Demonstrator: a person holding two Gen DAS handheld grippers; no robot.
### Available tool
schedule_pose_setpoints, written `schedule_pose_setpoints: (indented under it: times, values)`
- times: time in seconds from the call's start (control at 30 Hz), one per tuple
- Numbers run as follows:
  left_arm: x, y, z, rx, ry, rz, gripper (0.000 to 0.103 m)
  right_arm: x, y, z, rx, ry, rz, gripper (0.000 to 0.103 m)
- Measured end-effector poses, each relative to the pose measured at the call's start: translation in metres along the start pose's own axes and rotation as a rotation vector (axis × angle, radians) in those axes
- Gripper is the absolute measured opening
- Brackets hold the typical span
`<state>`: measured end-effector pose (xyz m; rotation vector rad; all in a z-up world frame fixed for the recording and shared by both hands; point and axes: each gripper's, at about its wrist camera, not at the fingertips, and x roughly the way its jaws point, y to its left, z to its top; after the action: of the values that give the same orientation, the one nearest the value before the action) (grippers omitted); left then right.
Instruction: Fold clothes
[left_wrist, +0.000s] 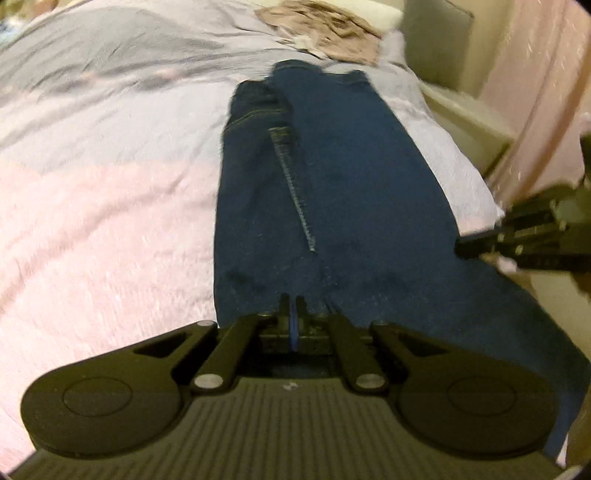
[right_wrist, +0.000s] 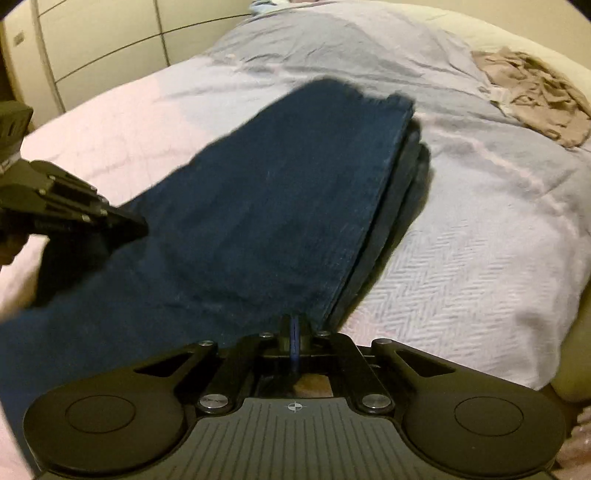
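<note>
- A big bed (right_wrist: 461, 258) fills most of the room, with a soft cover in pale pink and grey.
- The cover has a zigzag weave and some wrinkles near the far end.
- Dark blue jeans (left_wrist: 332, 184) lie long and flat on the bed, with their legs stacked one on the other.
- The left gripper (left_wrist: 294, 306) sits at the near end of the jeans, and its jaws are pressed tight on the blue cloth.
- The right gripper (right_wrist: 294, 325) is at the near edge of the jeans too, and its jaws pinch the cloth the same way.
- A crumpled tan cloth (right_wrist: 535, 96) lies far up the bed, well apart from the jeans.
- A cream headboard (left_wrist: 436, 40) stands at the far end of the bed.
- A pink curtain (left_wrist: 535, 92) hangs beside the bed.
- Pale cupboard doors (right_wrist: 103, 48) line the wall on the other side.
</note>
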<state>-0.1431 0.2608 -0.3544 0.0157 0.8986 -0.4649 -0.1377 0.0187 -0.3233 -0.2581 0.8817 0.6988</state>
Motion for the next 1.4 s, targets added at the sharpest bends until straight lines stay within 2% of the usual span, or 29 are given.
schedule_pose_setpoints:
  times: [0.13,0.2,0.27,0.3,0.33,0.43,0.47,0.53,0.67,0.87,1.0,1.1,1.17,1.2,1.23,1.27,1.33,1.4]
  values:
    - [-0.028,-0.010,0.001,0.013,-0.031,0.019,0.002,-0.015,0.008,0.009,-0.005,0.004,-0.051,0.000]
    - [-0.051,-0.016,-0.010,-0.008,-0.023,0.009,0.002,-0.038,0.016,0.000,-0.018,-0.016,-0.101,0.003]
    - [-0.075,-0.023,-0.025,-0.041,-0.010,0.000,0.005,-0.062,0.027,-0.015,-0.044,-0.033,-0.135,0.020]
    - [-0.088,-0.029,-0.034,-0.059,-0.005,-0.004,0.005,-0.075,0.035,-0.025,-0.062,-0.038,-0.138,0.039]
    - [-0.102,-0.037,-0.045,-0.085,-0.001,-0.006,0.007,-0.088,0.044,-0.035,-0.081,-0.042,-0.142,0.049]
    - [-0.137,-0.058,-0.071,-0.181,-0.021,0.011,0.018,-0.115,0.077,-0.063,-0.170,-0.032,-0.138,0.051]
    - [-0.144,-0.065,-0.077,-0.175,-0.017,0.021,0.021,-0.120,0.086,-0.070,-0.201,-0.020,-0.132,0.051]
    - [-0.156,-0.079,-0.090,-0.156,-0.008,0.042,0.022,-0.127,0.108,-0.086,-0.276,-0.002,-0.120,0.051]
    - [-0.164,-0.116,-0.111,0.102,0.051,0.090,0.027,-0.131,0.150,-0.112,-0.439,0.015,-0.105,0.051]
    - [-0.152,-0.163,-0.130,0.659,0.004,0.221,0.035,-0.114,0.184,-0.136,-0.736,0.015,-0.175,0.052]
    - [-0.135,-0.177,-0.152,0.948,-0.012,0.280,0.036,-0.098,0.190,-0.149,-0.891,-0.024,-0.237,0.052]
    - [-0.119,-0.177,-0.172,1.152,-0.027,0.328,0.037,-0.078,0.185,-0.159,-1.000,-0.017,-0.297,0.052]
    - [-0.110,-0.175,-0.179,1.222,-0.045,0.346,0.036,-0.067,0.182,-0.167,-1.073,-0.013,-0.329,0.051]
    - [-0.109,-0.174,-0.179,1.229,-0.051,0.345,0.030,-0.066,0.180,-0.167,-1.075,-0.020,-0.328,0.050]
    - [-0.109,-0.171,-0.177,1.214,-0.049,0.329,0.028,-0.064,0.178,-0.166,-1.075,-0.026,-0.325,0.044]
    - [-0.109,-0.168,-0.175,1.196,-0.049,0.314,0.023,-0.063,0.176,-0.166,-1.074,-0.033,-0.323,0.042]
    - [-0.115,-0.166,-0.166,1.128,-0.056,0.291,0.021,-0.070,0.167,-0.156,-1.039,-0.039,-0.279,0.032]
    - [-0.126,-0.165,-0.148,1.042,-0.066,0.273,0.020,-0.078,0.159,-0.146,-1.001,-0.044,-0.235,0.027]
